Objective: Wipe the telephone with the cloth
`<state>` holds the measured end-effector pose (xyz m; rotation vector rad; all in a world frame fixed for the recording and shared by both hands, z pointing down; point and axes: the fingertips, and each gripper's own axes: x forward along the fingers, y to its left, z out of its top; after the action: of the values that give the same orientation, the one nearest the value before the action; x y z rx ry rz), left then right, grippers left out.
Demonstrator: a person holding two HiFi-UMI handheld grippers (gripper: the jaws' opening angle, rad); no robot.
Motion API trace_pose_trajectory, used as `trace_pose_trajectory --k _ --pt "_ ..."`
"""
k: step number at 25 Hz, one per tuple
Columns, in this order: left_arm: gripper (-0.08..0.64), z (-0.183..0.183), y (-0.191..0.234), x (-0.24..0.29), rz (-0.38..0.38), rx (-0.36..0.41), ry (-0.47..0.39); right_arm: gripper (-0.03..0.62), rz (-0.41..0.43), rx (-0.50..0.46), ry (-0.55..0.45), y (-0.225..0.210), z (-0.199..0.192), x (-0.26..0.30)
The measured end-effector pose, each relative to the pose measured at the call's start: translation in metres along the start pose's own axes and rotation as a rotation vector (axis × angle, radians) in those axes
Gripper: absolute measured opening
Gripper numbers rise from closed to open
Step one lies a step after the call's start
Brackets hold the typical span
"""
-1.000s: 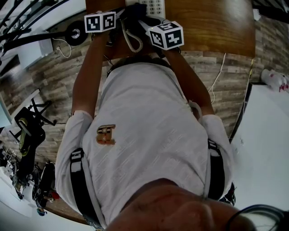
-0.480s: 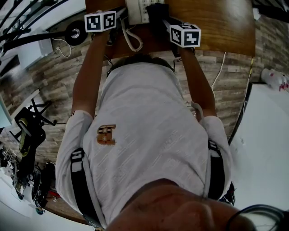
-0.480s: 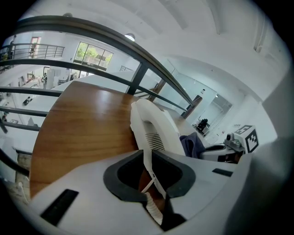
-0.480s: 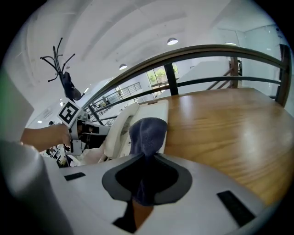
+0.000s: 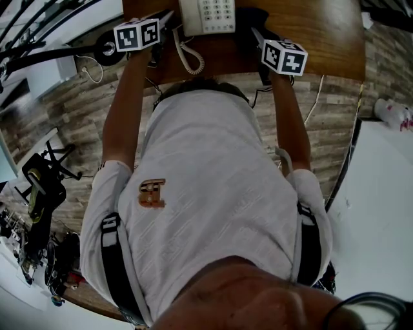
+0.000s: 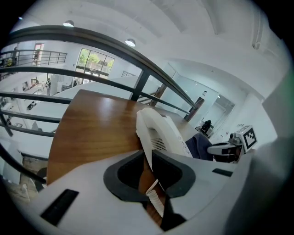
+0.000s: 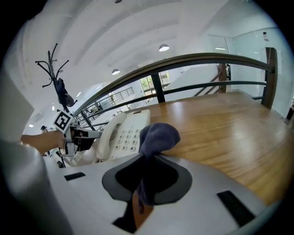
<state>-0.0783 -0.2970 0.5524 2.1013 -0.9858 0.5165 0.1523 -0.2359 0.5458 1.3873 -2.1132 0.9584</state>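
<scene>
The white telephone [image 5: 206,14] sits at the near edge of the wooden table [image 5: 310,32], its coiled cord [image 5: 188,59] hanging in front. In the left gripper view the telephone [image 6: 161,133] lies just past my left gripper [image 6: 149,158]. Its jaws stand close together with only a slit between them, and the cord [image 6: 155,198] shows through it. My left gripper [image 5: 161,22] is at the phone's left side. My right gripper [image 7: 147,156] is shut on the dark blue cloth [image 7: 158,135], held just right of the telephone [image 7: 124,135]. From above, my right gripper [image 5: 255,29] is beside the phone's right edge.
A dark railing [image 7: 193,62] runs behind the table. A coat stand [image 7: 57,78] stands at the left. A white cable [image 5: 311,106] trails over the plank floor, a white surface [image 5: 381,213] lies at the right, and black equipment [image 5: 39,180] is at the left.
My right gripper has carried the cloth rightward, from over the telephone's keypad to beside its right edge. The left gripper has shifted slightly left.
</scene>
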Motion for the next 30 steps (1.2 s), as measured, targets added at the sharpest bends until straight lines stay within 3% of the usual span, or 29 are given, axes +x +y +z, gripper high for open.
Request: trace_pose_trajectory --k 3,7,11,24,30 --pt "0.069 0.012 -0.003 -0.015 -0.001 0.003 -0.057 0.060 0.012 -0.021 -0.051 0.004 0.018 -0.013" --pt "0.060 0.045 -0.023 -0.044 -0.026 0.015 -0.232 0.060 0.076 -0.054 -0.158 0.024 0.049 -0.029" --pt "0.057 0.078 -0.058 -0.071 -0.086 0.074 -0.374 0.060 0.167 -0.094 -0.282 0.059 0.085 -0.048" --pt "0.031 0.161 -0.155 -0.153 -0.152 0.443 -0.707 0.060 0.378 -0.301 -0.651 0.159 0.180 -0.111" --pt "0.025 0.173 -0.180 -0.177 -0.195 0.501 -0.793 0.060 0.423 -0.395 -0.780 0.193 0.191 -0.137"
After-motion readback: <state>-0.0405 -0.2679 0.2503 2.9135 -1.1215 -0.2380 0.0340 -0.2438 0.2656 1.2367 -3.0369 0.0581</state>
